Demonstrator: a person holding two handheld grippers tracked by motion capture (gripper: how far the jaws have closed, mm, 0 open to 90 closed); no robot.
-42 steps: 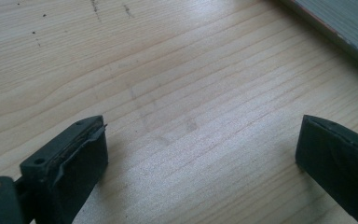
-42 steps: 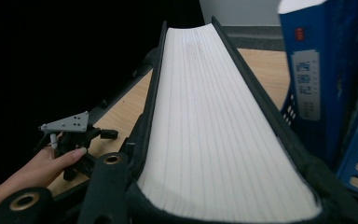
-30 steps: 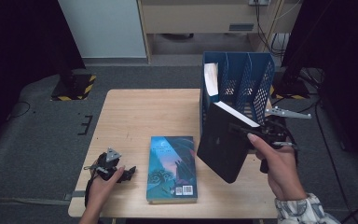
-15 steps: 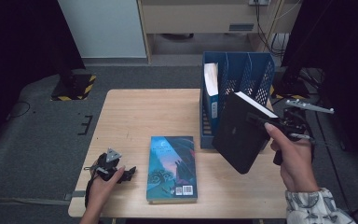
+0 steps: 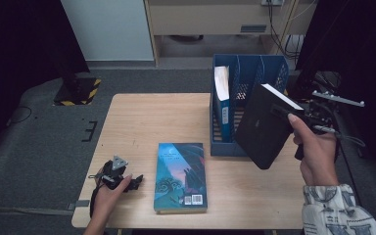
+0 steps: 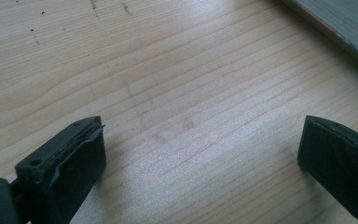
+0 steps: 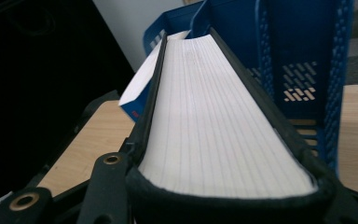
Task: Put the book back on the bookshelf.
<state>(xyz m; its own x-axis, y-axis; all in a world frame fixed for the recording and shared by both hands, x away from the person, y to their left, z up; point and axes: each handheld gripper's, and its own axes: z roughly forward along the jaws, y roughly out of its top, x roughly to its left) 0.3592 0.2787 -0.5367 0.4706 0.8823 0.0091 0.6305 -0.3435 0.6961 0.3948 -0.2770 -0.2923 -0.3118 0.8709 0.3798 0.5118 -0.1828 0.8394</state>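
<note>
The pale wooden table (image 5: 142, 122) carries everything here, and at its far right side stands the blue plastic file rack (image 5: 247, 73) with perforated dividers, its left slot already holding a blue-spined book with white pages (image 5: 222, 98). Held in the air in front of that rack, tilted with its page block turned up and to the right, is the thick black hardcover book (image 5: 262, 128), the thing being worked; it hangs just before the rack's middle slots and clear of the table. It looks heavy for its size and stiff, with rigid boards that will not bend, though the smooth cover could slide in the pads if the book swings, so a grip across both covers near the fore-edge, as here, seems sound, and a hold closer to its middle would likely steady it better for lowering between the dividers. Lying flat near the front edge of the table is a paperback with a blue-green illustrated cover (image 5: 180, 176), well apart from the rack. The right gripper (image 5: 307, 121) clamps the black book, its jaws pressed on the two covers with the white page edges between them in the right gripper view. The left gripper (image 5: 120, 177) rests at the table's front left corner, its jaws spread wide over bare wood with nothing between them.
</note>
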